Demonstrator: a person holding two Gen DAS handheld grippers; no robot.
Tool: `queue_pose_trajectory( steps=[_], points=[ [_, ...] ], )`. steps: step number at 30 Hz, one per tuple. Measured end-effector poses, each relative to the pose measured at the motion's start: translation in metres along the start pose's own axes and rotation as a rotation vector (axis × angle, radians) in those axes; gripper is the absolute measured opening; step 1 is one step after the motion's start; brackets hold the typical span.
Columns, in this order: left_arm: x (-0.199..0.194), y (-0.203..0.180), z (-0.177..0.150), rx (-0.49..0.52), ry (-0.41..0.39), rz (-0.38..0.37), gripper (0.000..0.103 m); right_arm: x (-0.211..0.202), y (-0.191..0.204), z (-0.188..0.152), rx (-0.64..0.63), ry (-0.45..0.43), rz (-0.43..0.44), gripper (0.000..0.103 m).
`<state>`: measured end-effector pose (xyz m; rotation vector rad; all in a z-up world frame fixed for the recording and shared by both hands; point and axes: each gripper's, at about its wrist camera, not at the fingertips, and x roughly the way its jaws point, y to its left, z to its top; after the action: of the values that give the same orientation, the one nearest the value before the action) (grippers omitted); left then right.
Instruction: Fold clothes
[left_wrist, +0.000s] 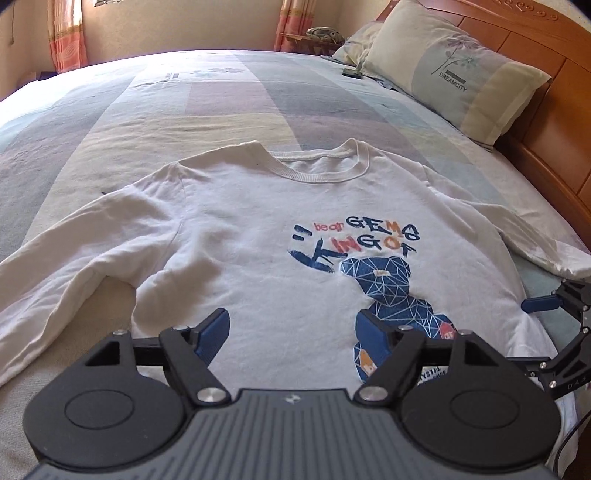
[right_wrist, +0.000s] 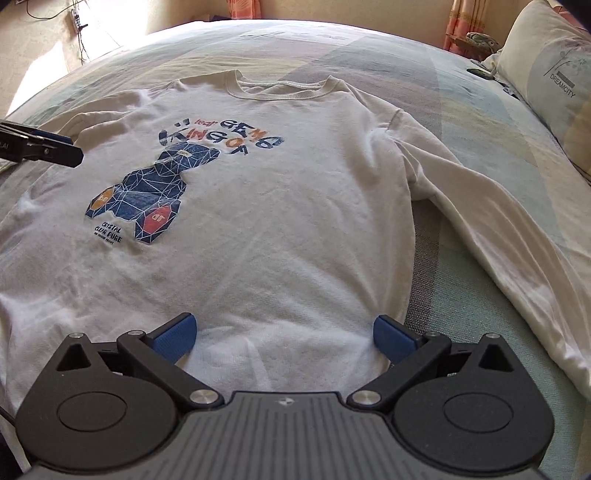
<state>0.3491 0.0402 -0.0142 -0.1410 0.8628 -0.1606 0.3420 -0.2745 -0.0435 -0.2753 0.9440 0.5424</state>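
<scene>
Sweatshirt, white with a blue geometric bear print, lies spread face-up on the striped bedspread, collar away from the cameras and hem nearest them. Both long sleeves extend outward from the body: one sleeve runs off to the left side, the other sleeve to the right, toward the pillow and wooden headboard.

Left gripper hovers over the lower front of the garment with its jaws spread apart, and nothing lies between its blue pads. Right gripper stands at the hem near the garment's right edge, jaws at their widest; cloth bunches slightly at one pad, but the pads do not appear to pinch it.

Progress, as judged from this layout: the garment is flattened and roughly smoothed, which is the preparatory stage only. No fold is visible. Sleeves remain to be turned in, and the body remains to be folded over.
</scene>
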Motion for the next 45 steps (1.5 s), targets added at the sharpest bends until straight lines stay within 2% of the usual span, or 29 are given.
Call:
queue_pose_trajectory(
  steps=[5,7,11,13,15,17,19,22,25,27,31,33,34,36,38,41,43,45],
  points=[
    [0.021,0.024,-0.004,-0.054,0.024,0.035,0.076,0.001,0.002,0.002,0.007,0.007,-0.012,0.103],
    [0.016,0.038,-0.008,-0.076,0.015,0.046,0.076,0.0,0.003,0.0,0.021,0.0,-0.021,0.103],
    [0.002,0.056,-0.002,-0.133,0.035,0.01,0.076,0.002,0.005,0.002,0.054,-0.001,-0.048,0.103],
    [-0.003,0.056,0.006,-0.107,0.003,-0.057,0.077,0.003,0.006,0.003,0.073,-0.001,-0.064,0.103],
    [-0.001,0.054,0.016,-0.073,-0.035,-0.151,0.087,0.005,0.009,0.006,0.101,0.001,-0.09,0.103],
    [0.009,0.054,0.025,-0.04,-0.052,-0.224,0.089,0.008,0.011,0.009,0.131,0.007,-0.115,0.103],
    [0.023,0.057,0.03,-0.026,-0.038,-0.211,0.089,0.01,0.013,0.012,0.161,0.016,-0.138,0.103],
    [0.041,0.075,0.03,-0.063,0.005,-0.082,0.086,0.013,0.014,0.017,0.203,0.033,-0.167,0.103],
    [0.034,0.089,0.034,-0.106,0.003,-0.084,0.086,0.015,0.015,0.02,0.246,0.047,-0.194,0.103],
    [0.028,0.091,0.04,-0.098,0.003,-0.13,0.086,0.016,0.017,0.022,0.285,0.06,-0.217,0.103],
    [0.027,0.075,0.06,-0.01,-0.03,-0.283,0.09,0.017,0.019,0.021,0.347,0.071,-0.249,0.103],
    [0.041,0.069,0.067,-0.002,-0.002,-0.303,0.09,0.017,0.02,0.021,0.362,0.071,-0.255,0.103],
    [0.048,0.069,0.068,-0.012,0.014,-0.287,0.09,0.016,0.02,0.022,0.368,0.071,-0.257,0.103],
    [0.064,0.075,0.069,-0.038,0.045,-0.121,0.089,0.016,0.02,0.022,0.38,0.069,-0.263,0.103],
    [0.069,0.087,0.071,-0.073,0.057,-0.009,0.087,0.016,0.021,0.02,0.393,0.06,-0.271,0.103],
    [0.054,0.096,0.074,-0.135,0.041,-0.061,0.089,0.014,0.024,0.017,0.414,0.036,-0.287,0.103],
    [0.04,0.085,0.077,-0.103,0.009,-0.078,0.089,0.014,0.025,0.015,0.421,0.023,-0.292,0.103],
    [0.031,0.069,0.074,-0.053,-0.014,-0.131,0.091,0.014,0.025,0.014,0.425,0.015,-0.294,0.103]
  ],
)
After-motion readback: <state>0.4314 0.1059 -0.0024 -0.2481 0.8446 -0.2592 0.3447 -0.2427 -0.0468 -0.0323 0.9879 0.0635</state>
